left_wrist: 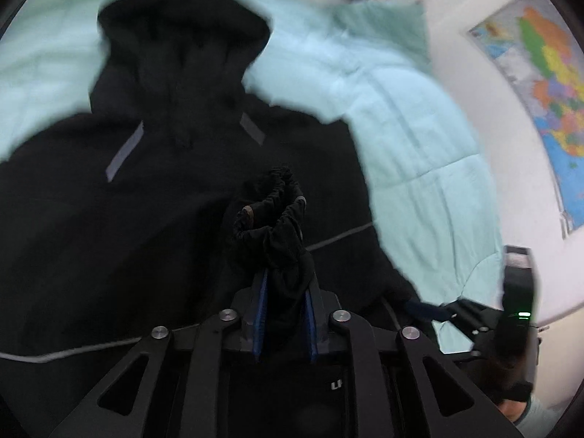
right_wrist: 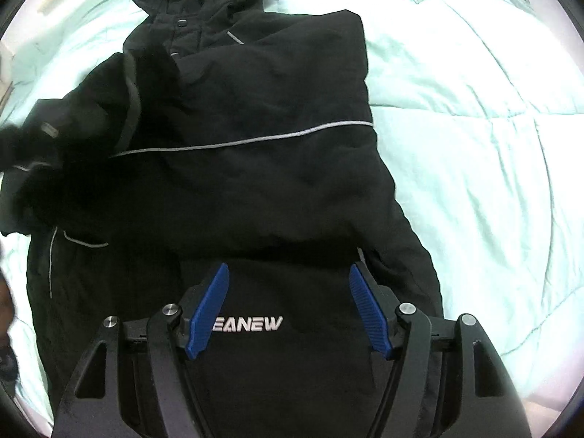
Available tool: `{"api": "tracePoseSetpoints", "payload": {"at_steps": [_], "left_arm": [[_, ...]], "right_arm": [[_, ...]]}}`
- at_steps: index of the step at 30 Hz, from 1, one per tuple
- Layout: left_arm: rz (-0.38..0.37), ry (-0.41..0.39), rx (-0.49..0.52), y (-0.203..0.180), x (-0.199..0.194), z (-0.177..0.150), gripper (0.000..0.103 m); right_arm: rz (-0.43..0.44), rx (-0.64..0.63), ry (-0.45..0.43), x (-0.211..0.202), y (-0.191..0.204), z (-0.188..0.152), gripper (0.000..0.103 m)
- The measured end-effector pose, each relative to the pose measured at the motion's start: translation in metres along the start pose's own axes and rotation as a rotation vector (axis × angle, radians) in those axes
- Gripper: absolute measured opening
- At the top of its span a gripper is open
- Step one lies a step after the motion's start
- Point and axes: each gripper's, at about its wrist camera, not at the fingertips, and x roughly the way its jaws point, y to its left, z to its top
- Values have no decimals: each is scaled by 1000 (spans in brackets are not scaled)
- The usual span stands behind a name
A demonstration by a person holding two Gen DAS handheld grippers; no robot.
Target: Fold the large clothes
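Our two wrist views, looking close down along our fingers, sharing the black jacket [left_wrist: 146, 219] [right_wrist: 255, 182] on the bed [left_wrist: 419, 146] [right_wrist: 474, 146]

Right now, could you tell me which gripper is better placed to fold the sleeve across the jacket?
Left. The left gripper is already shut on the sleeve cuff, lifted above the black jacket. The right gripper hangs open over the hem, holding nothing.

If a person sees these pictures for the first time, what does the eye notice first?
A large black hooded jacket spread over a pale mint quilt fills both views. The left gripper is shut on a bunched elastic cuff, while the right gripper hangs open above the white lettering. A colourful map hangs on the wall.
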Motion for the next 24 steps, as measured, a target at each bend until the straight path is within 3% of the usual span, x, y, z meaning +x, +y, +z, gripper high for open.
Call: {"api": "tracePoseSetpoints", "payload": {"at_steps": [2,5,6,9,15,19,21,22,24], "left_arm": [[-71,71,-75,14,15,-3,26],[-191,94,-144,28,15,-7,47],[-188,96,-151,30,12,-8,54],[-183,83,-121,28,-5,-12,60],[-133,22,-157,57,-56,-23,62],[-89,-34,-190,79,-86,-33,62],[-65,-69,-190,86,-105,-37,62],[-55,-83,-197,89,-111,-39,62],[-43,-106,-214,96,-124,-43,62]], "right_arm": [[-7,-10,0,3,4,3,70],[12,-14,3,8,10,14,70],[22,-11,2,10,11,19,70],[87,-5,-21,4,19,35,70],[230,22,-29,8,38,71,70],[275,94,8,29,43,87,70],[341,149,52,42,45,92,65],[382,169,74,49,47,94,58],[393,176,94,57,52,96,53]]}}
